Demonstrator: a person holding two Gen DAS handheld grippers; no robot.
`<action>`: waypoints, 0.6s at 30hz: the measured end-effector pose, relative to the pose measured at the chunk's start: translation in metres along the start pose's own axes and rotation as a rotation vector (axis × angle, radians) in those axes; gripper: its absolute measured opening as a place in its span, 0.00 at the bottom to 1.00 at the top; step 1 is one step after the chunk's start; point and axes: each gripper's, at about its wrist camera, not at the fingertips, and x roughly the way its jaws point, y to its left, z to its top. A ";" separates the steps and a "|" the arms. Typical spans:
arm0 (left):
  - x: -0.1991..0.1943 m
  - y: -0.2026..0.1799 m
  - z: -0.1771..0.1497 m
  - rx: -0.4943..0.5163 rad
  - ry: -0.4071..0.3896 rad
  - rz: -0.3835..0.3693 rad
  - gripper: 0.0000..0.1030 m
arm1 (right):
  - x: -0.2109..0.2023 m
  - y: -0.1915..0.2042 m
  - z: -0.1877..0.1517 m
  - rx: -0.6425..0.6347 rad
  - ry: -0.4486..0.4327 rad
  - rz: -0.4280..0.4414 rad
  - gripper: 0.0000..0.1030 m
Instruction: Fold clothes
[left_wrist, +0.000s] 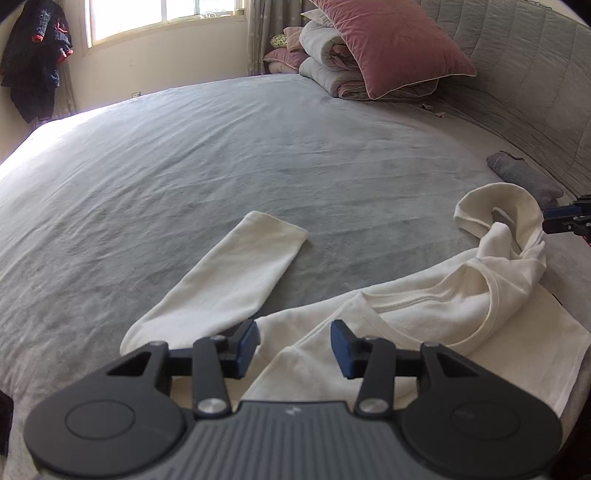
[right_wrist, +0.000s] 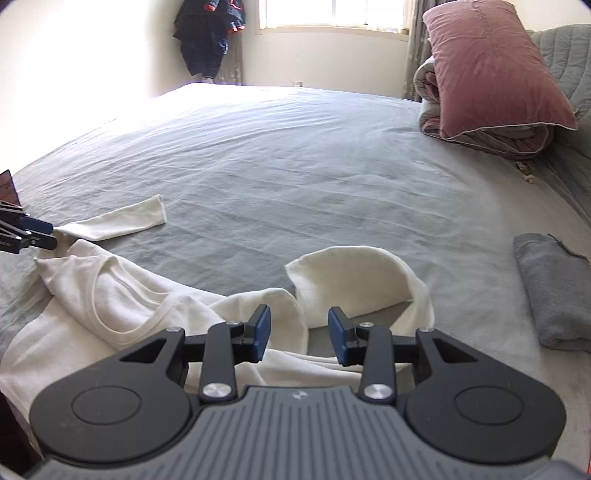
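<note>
My left tongs (left_wrist: 294, 349) and right tongs (right_wrist: 299, 334) hang spread, pinching nothing, over the cream shirt (left_wrist: 424, 325). Only the right view shows the whole folded grey cloth (right_wrist: 554, 291), right of them.

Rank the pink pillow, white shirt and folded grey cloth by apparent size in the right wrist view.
1. white shirt, though nearness to the camera inflates it
2. pink pillow, farther off, so possibly comparable
3. folded grey cloth, clearly smallest

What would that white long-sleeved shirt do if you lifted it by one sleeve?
The white shirt would probably sag and trail, since it already lies in soft folds. Its curled right sleeve suggests thin, light fabric. It likely drags rather than slides on the bed sheet.
</note>
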 end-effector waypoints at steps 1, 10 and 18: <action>0.004 -0.003 0.001 0.000 0.003 -0.023 0.44 | 0.005 0.005 0.003 -0.008 0.014 0.037 0.38; 0.040 -0.008 -0.002 -0.020 0.069 -0.084 0.44 | 0.055 0.021 0.003 -0.044 0.133 0.097 0.38; 0.055 -0.002 -0.009 -0.032 0.121 -0.091 0.43 | 0.077 0.016 -0.014 -0.036 0.214 0.123 0.38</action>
